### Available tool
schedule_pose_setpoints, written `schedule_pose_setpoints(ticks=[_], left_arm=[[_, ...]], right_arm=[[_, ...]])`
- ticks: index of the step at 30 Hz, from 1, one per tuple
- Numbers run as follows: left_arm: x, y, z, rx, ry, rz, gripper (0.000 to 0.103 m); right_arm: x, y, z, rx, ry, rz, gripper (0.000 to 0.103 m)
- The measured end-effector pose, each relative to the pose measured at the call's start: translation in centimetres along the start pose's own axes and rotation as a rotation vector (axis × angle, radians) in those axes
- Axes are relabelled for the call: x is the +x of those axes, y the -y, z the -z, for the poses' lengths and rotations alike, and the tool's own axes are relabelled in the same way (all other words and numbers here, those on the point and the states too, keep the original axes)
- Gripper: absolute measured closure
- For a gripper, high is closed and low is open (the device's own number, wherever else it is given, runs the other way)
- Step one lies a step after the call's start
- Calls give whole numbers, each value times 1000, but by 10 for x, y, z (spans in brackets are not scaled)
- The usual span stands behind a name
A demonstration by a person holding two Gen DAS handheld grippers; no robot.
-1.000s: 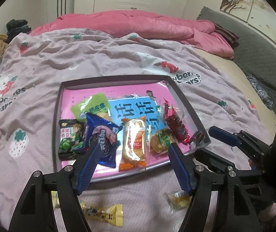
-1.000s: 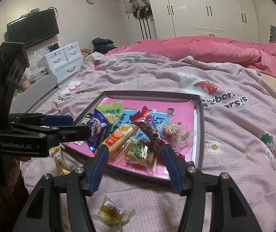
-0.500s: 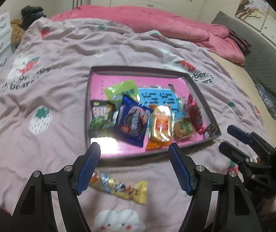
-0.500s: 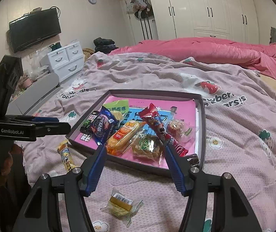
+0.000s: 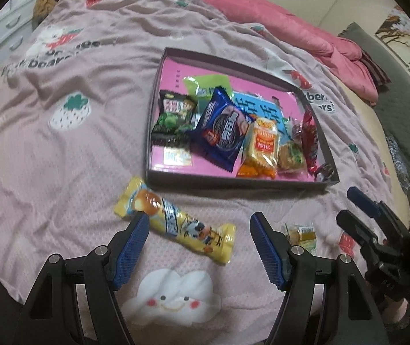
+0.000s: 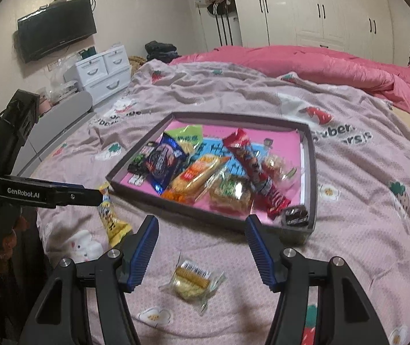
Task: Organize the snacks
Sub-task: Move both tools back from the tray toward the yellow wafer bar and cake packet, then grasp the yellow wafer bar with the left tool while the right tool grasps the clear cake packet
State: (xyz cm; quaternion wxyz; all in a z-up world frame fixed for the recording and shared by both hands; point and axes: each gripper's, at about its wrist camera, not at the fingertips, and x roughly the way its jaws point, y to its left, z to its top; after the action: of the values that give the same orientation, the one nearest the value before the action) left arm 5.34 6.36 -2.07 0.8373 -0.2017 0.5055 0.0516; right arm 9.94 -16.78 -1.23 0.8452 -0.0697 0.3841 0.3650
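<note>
Left gripper [image 5: 199, 224] hanging wide open and empty over the yellow snack bar [image 5: 176, 224], a light, crinkly, slippery wrapper likely best pinched mid-length; right gripper [image 6: 202, 230] gaping empty above the small clear-wrapped cake [image 6: 192, 283].

Bed cover [image 5: 61, 149] left of tray [image 5: 233, 182] open, unobstructed. Near tray wall blocks low approach to snacks inside. In front of tray: yellow bar [image 5: 173, 224] and small wrapped cake [image 6: 193, 283] lie apart, bare cover between. Tray's far pink floor unoccupied.
</note>
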Motion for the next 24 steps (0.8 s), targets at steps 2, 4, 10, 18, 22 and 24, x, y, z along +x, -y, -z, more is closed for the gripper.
schedule_pose_setpoints(ticks=[2,4,10,18,22,24], left_arm=[[2,-2,3,-15,-8,-3,29],[3,-5,6,-41,-16,-5,29],[12,-16,18,-141,-64,28,29],[22,-18,20,-221,-82,52,29],[30,-19,19,-261,-91,37,29],[35,-19,19,-274,-94,25,29]], right_arm=[[2,-2,4,0,-19,10,41],[4,-5,7,2,-34,7,41],[12,-16,17,-22,-86,11,41],[20,-15,26,3,-143,26,41],[25,-17,29,16,-165,26,41],[29,-19,30,11,-176,30,41]])
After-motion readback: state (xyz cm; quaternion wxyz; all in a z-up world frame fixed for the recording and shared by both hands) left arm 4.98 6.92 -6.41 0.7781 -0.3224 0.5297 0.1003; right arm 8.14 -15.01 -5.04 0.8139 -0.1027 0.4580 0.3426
